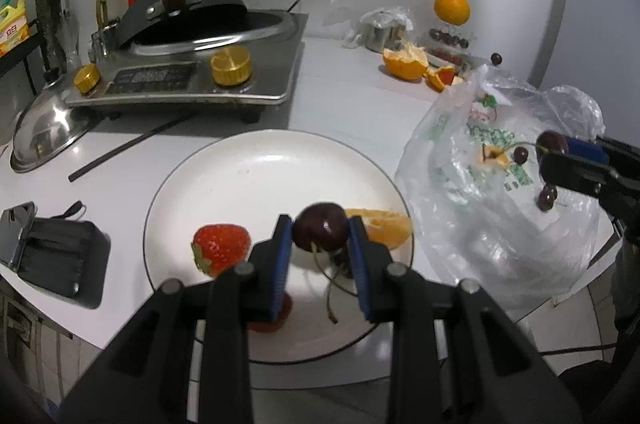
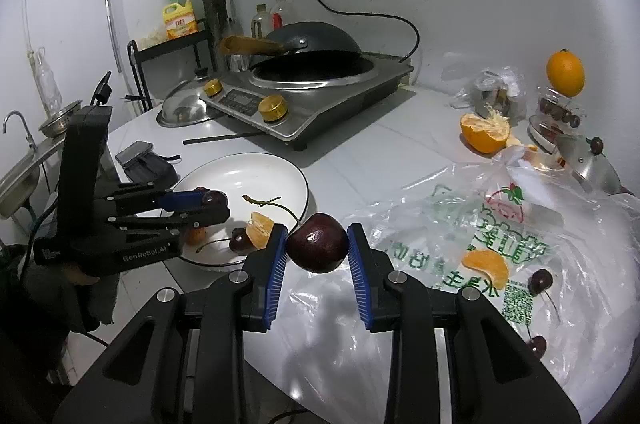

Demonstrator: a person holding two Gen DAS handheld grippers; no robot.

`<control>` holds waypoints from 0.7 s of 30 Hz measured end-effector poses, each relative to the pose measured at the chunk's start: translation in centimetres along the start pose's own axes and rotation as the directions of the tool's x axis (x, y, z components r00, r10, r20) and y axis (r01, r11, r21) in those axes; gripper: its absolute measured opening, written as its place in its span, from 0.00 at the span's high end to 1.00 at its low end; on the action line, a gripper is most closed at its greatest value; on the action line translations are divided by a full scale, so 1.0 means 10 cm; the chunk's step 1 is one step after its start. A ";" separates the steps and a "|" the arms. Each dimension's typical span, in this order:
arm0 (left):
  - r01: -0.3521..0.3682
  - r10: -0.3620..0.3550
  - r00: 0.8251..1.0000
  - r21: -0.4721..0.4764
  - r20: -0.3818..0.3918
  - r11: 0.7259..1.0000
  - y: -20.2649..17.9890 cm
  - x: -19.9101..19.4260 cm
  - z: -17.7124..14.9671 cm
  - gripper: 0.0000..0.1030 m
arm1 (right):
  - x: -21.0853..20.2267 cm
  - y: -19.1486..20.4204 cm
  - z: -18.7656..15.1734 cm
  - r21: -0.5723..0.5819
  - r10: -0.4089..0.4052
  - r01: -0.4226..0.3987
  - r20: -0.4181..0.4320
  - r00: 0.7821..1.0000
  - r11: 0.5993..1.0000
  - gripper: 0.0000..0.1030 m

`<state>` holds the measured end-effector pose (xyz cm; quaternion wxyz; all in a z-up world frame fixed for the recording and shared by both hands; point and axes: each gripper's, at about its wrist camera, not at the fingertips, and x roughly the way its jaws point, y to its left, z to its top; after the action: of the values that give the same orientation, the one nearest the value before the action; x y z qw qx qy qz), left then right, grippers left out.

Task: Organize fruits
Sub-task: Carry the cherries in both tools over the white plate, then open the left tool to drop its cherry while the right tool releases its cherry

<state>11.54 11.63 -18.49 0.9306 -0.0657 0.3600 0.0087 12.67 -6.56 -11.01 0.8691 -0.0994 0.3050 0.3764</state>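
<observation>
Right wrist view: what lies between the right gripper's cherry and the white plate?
Bare countertop and the bag's edge; the right gripper's cherry sits clear of the plate.

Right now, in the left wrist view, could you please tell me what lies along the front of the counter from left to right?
Black pouch → strawberry → cherry in the left gripper → orange segment → plastic bag.

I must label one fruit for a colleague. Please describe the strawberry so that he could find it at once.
Find the white plate in front of the induction cooker. The strawberry lies on the plate's near left part, left of the left gripper shut on a cherry. It is the only bright red fruit there, with green leaves.
</observation>
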 end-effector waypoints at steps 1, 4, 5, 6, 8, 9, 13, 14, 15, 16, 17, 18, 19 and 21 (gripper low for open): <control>0.001 -0.001 1.000 -0.002 -0.003 1.000 0.00 0.01 0.00 0.72 | 0.01 0.01 0.00 0.000 0.002 -0.002 -0.002 1.000 1.000 0.68; 0.013 -0.013 1.000 -0.007 -0.015 1.000 0.02 0.03 0.00 0.71 | 0.07 0.04 0.02 0.001 0.008 -0.008 -0.008 1.000 1.000 0.68; 0.015 -0.015 1.000 -0.007 -0.016 1.000 0.02 0.03 0.01 0.71 | 0.08 0.05 0.03 0.001 0.009 -0.009 -0.010 1.000 1.000 0.68; 0.017 -0.017 1.000 -0.008 -0.015 1.000 0.03 0.03 0.01 0.71 | 0.10 0.06 0.04 0.001 0.011 -0.011 -0.012 1.000 1.000 0.68; 0.017 -0.017 1.000 -0.011 -0.015 1.000 0.04 0.03 0.02 0.70 | 0.14 0.08 0.05 0.002 0.014 -0.014 -0.016 1.000 1.000 0.68; 0.015 -0.015 1.000 -0.014 -0.016 1.000 0.05 0.03 0.03 0.70 | 0.16 0.10 0.06 0.000 0.016 -0.016 -0.019 1.000 1.000 0.68; 0.026 -0.026 1.000 -0.039 0.001 0.999 0.11 -0.02 0.03 0.67 | 0.23 0.18 0.09 -0.012 0.030 -0.031 -0.027 0.999 0.999 0.68; 0.027 -0.026 1.000 -0.041 0.011 0.999 0.13 -0.06 0.03 0.67 | 0.25 0.20 0.09 -0.015 0.033 -0.033 -0.029 0.999 0.999 0.68; 0.026 -0.025 1.000 -0.042 0.018 0.999 0.14 -0.08 0.04 0.67 | 0.27 0.21 0.10 -0.017 0.034 -0.035 -0.032 0.999 0.999 0.68; 0.024 -0.023 0.999 -0.043 0.028 0.999 0.16 -0.11 0.04 0.66 | 0.29 0.22 0.11 -0.018 0.038 -0.038 -0.036 0.999 0.999 0.68; 0.020 -0.019 0.999 -0.047 0.036 0.999 0.18 -0.14 0.04 0.59 | 0.32 0.24 0.11 -0.021 0.041 -0.042 -0.039 0.998 0.999 0.68; 0.019 -0.017 0.999 -0.050 0.041 0.999 0.21 -0.16 0.04 0.53 | 0.34 0.26 0.12 -0.025 0.043 -0.044 -0.042 0.998 0.999 0.68; 0.018 -0.016 0.999 -0.057 0.050 0.998 0.24 -0.18 0.04 0.45 | 0.37 0.28 0.13 -0.028 0.045 -0.046 -0.045 0.998 0.999 0.69; 0.015 -0.011 0.998 -0.073 0.058 0.997 0.32 -0.22 0.03 0.45 | 0.42 0.32 0.16 -0.034 0.053 -0.054 -0.050 0.997 0.998 0.68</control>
<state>9.89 14.93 -17.17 0.9376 -0.1018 0.3320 0.0179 13.31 -1.19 -12.09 0.8491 -0.1157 0.3223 0.4023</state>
